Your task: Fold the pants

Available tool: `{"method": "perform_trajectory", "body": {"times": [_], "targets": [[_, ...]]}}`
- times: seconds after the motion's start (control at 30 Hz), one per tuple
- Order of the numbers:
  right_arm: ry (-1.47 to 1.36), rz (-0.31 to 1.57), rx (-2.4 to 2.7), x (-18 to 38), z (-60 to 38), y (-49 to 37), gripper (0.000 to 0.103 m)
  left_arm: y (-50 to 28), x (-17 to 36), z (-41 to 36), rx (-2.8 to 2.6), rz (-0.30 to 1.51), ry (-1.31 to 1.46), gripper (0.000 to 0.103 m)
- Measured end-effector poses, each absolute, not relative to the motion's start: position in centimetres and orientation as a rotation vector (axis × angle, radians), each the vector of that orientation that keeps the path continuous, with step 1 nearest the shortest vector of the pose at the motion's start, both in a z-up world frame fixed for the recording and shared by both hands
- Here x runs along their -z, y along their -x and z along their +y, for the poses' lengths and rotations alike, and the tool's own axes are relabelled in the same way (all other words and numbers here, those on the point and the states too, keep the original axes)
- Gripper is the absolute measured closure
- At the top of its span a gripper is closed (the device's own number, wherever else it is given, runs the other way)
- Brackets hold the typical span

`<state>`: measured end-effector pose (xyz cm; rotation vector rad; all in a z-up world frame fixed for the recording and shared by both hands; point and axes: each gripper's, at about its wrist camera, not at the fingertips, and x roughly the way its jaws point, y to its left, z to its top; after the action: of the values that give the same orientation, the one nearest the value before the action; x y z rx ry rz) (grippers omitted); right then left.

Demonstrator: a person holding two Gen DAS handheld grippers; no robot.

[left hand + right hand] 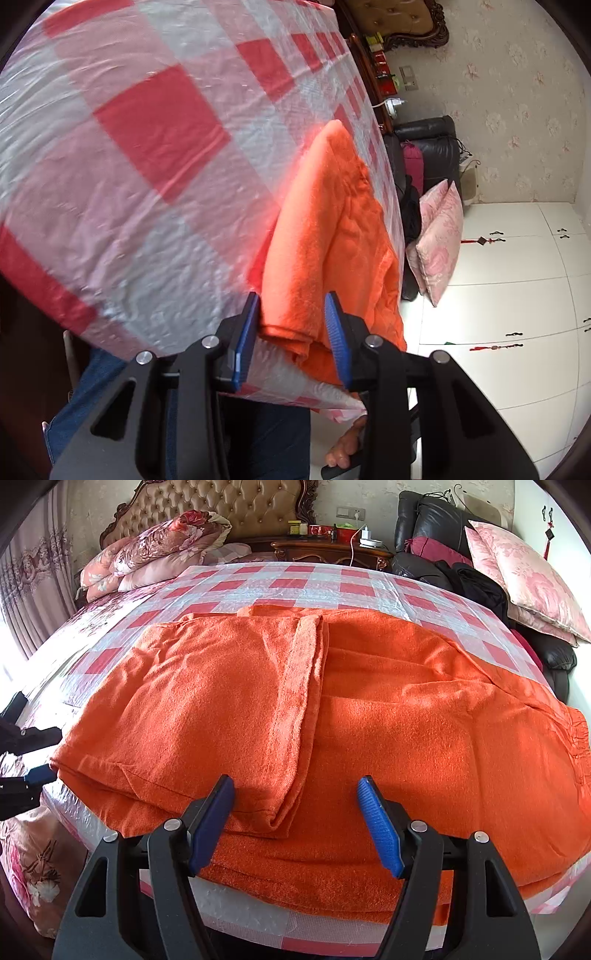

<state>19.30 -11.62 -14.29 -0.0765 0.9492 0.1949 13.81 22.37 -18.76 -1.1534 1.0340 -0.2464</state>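
Note:
Orange fleece pants [332, 720] lie spread on a bed covered by a red-and-white checked plastic sheet [280, 583], with a folded layer lying over their left half. My right gripper [295, 794] is open just above the near folded edge and holds nothing. The left wrist view is rolled sideways. My left gripper [291, 325] is open around the left corner of the pants [325, 236], with cloth between its blue pads [245, 336]. It also shows at the left edge of the right wrist view [35, 775].
Folded quilts [155, 550] lie at the head of the bed before a tufted headboard [221, 502]. A wooden nightstand [332, 552], a black leather chair [432, 528] and pink pillows [528, 576] stand at the right. White cabinets [517, 277] show in the left wrist view.

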Motion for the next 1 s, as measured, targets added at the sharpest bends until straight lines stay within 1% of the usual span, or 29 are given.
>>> {"method": "perform_trajectory", "body": {"times": [0.07,0.2,0.37,0.4,0.43,0.47,0.5,0.57,0.6,0.63,0.77,0.87,1.0], "targets": [[0.075,0.949,-0.194,14.3,-11.6,-19.3,0.035,-14.4,18.5,22.8,0.256,0.992,1.170,0.067],[0.076,0.951,-0.198,14.3,-11.6,-19.4,0.035,-14.9,19.5,22.8,0.285,1.053,1.195,0.067],[0.076,0.950,-0.199,14.3,-11.7,-19.4,0.035,-14.3,19.5,22.1,0.310,1.067,1.174,0.067],[0.076,0.951,-0.199,14.3,-11.7,-19.4,0.035,-14.5,19.3,21.9,0.306,1.067,1.151,0.070],[0.076,0.951,-0.198,14.3,-11.7,-19.5,0.035,-14.8,19.1,21.7,0.287,1.071,1.108,0.074],[0.077,0.952,-0.197,14.3,-11.8,-19.6,0.035,-15.0,18.9,21.5,0.272,1.079,1.070,0.081],[0.078,0.953,-0.197,14.3,-11.8,-19.5,0.034,-15.2,18.6,21.2,0.261,1.080,1.045,0.085],[0.080,0.955,-0.195,14.3,-11.8,-19.7,0.034,-15.2,17.9,21.0,0.225,1.066,0.969,0.088],[0.082,0.958,-0.191,14.3,-11.9,-19.7,0.032,-15.2,17.6,20.9,0.220,1.057,0.945,0.090],[0.083,0.961,-0.186,14.4,-11.9,-19.8,0.030,-15.2,17.2,20.9,0.217,1.045,0.930,0.090],[0.088,1.005,-0.181,14.0,-11.9,-20.3,0.030,-15.1,16.7,20.7,0.232,1.019,0.886,0.092],[0.106,1.009,-0.152,12.2,-11.3,-21.2,0.030,-14.9,17.0,20.8,0.225,1.011,0.873,0.092],[0.150,0.965,-0.237,7.3,-7.6,-23.6,0.030,-14.2,16.2,19.9,0.198,0.970,0.776,0.092]]}}
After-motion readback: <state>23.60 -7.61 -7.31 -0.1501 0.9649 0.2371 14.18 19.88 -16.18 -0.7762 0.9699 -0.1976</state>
